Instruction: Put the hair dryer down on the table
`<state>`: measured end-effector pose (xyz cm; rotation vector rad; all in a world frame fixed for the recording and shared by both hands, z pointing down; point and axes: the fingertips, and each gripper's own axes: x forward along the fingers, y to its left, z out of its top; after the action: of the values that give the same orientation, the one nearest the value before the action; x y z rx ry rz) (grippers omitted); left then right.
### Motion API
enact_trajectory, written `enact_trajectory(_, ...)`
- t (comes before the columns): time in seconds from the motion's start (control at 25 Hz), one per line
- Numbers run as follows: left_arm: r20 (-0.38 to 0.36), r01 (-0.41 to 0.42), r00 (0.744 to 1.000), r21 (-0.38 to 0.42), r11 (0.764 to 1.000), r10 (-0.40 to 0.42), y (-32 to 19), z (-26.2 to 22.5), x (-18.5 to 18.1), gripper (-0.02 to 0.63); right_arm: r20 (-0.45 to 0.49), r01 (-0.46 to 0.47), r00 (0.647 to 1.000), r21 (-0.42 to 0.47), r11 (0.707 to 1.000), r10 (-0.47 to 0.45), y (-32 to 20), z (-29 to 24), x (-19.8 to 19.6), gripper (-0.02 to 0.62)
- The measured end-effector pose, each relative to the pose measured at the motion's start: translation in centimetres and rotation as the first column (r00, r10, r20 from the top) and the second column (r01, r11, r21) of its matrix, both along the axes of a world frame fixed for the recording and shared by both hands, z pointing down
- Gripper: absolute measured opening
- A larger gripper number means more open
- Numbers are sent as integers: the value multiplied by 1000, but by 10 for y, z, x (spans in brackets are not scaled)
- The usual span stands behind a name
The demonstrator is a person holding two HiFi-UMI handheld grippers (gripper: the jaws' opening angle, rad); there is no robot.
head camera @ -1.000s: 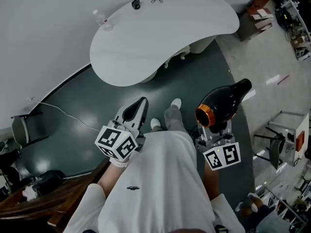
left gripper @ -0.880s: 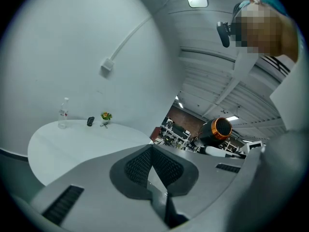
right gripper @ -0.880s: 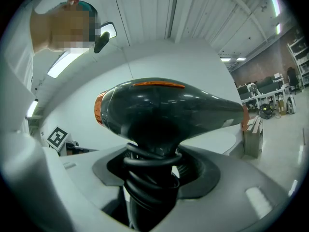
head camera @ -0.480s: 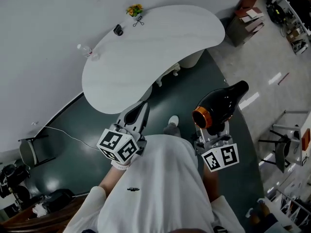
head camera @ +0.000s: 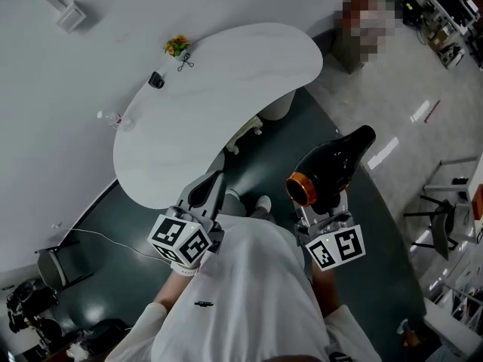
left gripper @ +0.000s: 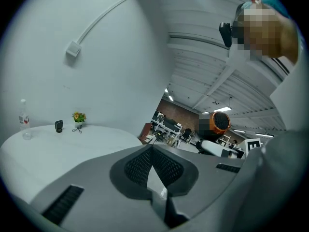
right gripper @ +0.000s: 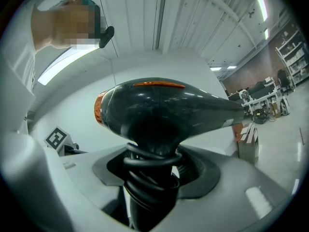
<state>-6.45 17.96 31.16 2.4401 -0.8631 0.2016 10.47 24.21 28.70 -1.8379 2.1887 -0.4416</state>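
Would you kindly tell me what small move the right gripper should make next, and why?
Probably carry the right gripper forward and leftward toward the white table: it is clamped on the hair dryer by its handle, and the dryer hangs over the dark floor, short of the tabletop.

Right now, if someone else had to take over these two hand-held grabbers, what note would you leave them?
Left gripper: jaws shut, empty.
Right gripper: jaws clamped on the handle of the hair dryer, with the cord coiled round it, held in the air above the floor.
Table: ahead, most of its top bare.
Done: dryer in hand.
Left: carry it to the table, set it down, open the jaws.
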Motion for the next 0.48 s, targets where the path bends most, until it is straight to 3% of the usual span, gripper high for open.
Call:
enact_trajectory(0.24,8,18,1000,-32,999,-18,-19,10,6,9,19,8,1000,-32,999,-7,-18,11,12,278)
enact_trajectory(0.48,-4,-15,1000,-73,997,15,-51,26,23,9,-2,11,1000,-51,999,-11,-54,16,16,278)
